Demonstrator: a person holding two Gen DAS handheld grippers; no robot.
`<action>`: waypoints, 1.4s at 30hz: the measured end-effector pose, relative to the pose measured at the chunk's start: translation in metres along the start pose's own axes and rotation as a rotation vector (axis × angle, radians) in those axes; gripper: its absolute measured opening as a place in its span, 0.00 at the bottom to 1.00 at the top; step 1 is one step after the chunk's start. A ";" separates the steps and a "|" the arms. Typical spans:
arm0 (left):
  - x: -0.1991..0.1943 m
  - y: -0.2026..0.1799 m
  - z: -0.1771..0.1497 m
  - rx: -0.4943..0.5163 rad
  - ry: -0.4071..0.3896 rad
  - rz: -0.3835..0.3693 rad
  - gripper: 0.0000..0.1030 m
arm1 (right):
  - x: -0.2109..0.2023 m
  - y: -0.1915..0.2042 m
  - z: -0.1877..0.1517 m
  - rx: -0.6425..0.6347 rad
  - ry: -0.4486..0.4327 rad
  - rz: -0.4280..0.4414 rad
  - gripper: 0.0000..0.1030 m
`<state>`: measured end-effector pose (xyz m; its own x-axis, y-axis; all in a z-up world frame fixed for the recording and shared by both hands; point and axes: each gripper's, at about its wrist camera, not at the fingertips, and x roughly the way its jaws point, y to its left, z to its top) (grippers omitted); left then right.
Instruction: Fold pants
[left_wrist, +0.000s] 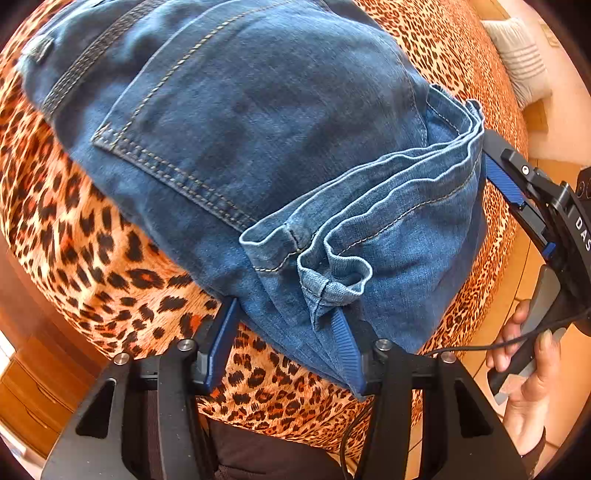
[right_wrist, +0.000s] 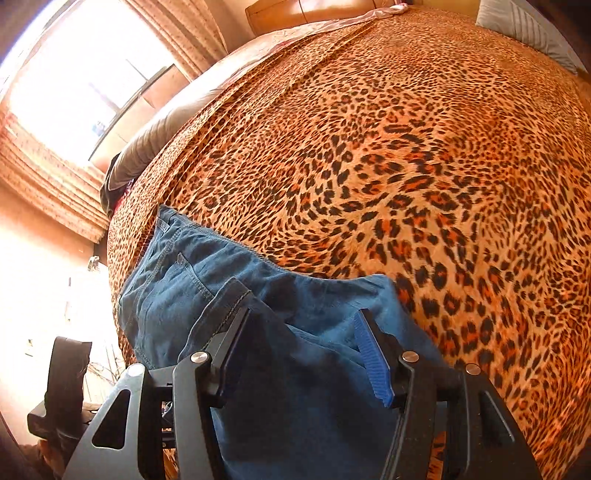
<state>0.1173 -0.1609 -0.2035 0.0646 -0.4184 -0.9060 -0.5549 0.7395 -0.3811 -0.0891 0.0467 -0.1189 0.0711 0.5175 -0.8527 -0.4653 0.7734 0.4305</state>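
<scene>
Blue jeans (left_wrist: 258, 129) lie folded on a leopard-print bed cover (left_wrist: 74, 229), back pocket up, with the leg hems (left_wrist: 332, 266) laid over the near edge. My left gripper (left_wrist: 288, 332) is open at the near edge of the fold, its right finger (left_wrist: 345, 343) against the denim and its left finger on the cover. My right gripper (right_wrist: 303, 354) is open, its jaws standing wide on either side of the denim (right_wrist: 295, 387). It also shows in the left wrist view (left_wrist: 517, 184), at the right end of the hems.
The bed cover (right_wrist: 406, 147) stretches far beyond the jeans. A grey pillow (right_wrist: 524, 26) lies at the far right corner and a bright window (right_wrist: 85, 85) stands at left. Wooden furniture (left_wrist: 29, 387) and a tiled floor (left_wrist: 498, 332) border the bed's near edge.
</scene>
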 end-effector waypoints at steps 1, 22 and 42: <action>0.000 0.003 -0.004 -0.013 -0.010 0.003 0.39 | 0.010 0.012 -0.001 -0.045 0.050 0.053 0.53; 0.003 0.026 -0.058 -0.161 -0.045 0.141 0.08 | 0.047 0.025 0.014 -0.366 0.217 -0.145 0.02; -0.001 0.018 -0.076 -0.191 0.003 0.038 0.23 | 0.004 -0.063 -0.027 -0.268 0.244 -0.215 0.05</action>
<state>0.0440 -0.1878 -0.1953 0.0387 -0.3936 -0.9185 -0.7040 0.6415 -0.3046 -0.0830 -0.0100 -0.1576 -0.0041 0.2277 -0.9737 -0.6783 0.7148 0.1700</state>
